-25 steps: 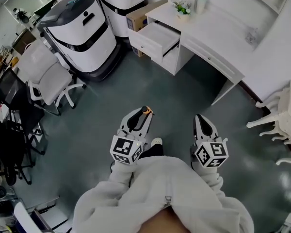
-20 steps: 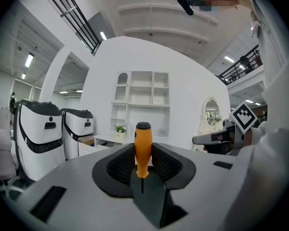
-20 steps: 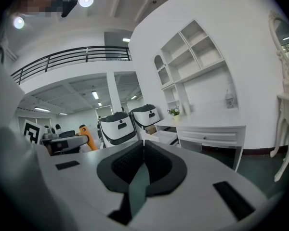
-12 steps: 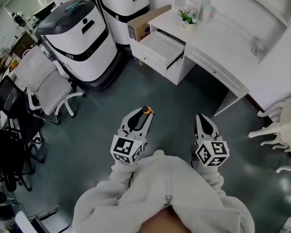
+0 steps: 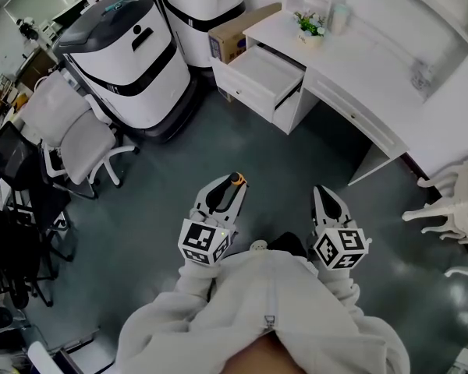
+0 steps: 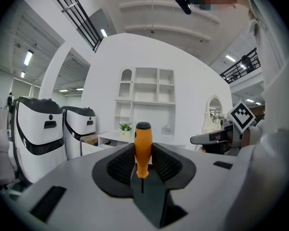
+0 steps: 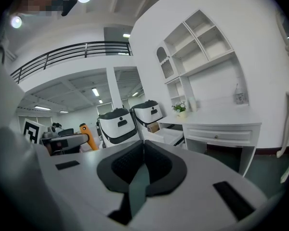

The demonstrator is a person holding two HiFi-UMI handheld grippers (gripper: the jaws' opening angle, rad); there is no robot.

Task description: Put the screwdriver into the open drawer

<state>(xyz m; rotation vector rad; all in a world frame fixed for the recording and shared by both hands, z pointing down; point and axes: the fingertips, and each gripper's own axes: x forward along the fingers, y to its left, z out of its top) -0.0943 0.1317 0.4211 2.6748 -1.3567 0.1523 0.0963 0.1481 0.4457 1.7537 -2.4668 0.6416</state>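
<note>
As the screwdriver (image 6: 143,147) sits clamped in the left gripper (image 5: 228,187), near the person, the step in hand looks like the carry. Next it must travel far and slightly right to the open drawer (image 5: 264,67), well apart. Its long axis follows the gripper, with the black-capped orange handle pointing far. The right gripper (image 5: 324,196) has its jaws together and empty.

The screwdriver (image 6: 142,147) has a fat orange handle with a black cap and a thin dark shaft. It stands upright, cap on top, its handle clamped between the pads of the left gripper (image 5: 231,187), held out above the grey floor (image 5: 296,170) and well apart from the drawer (image 5: 259,70). That drawer is white and shallow, pulled far out from the left end of the white bench (image 5: 366,65), its pale inside showing.
</note>
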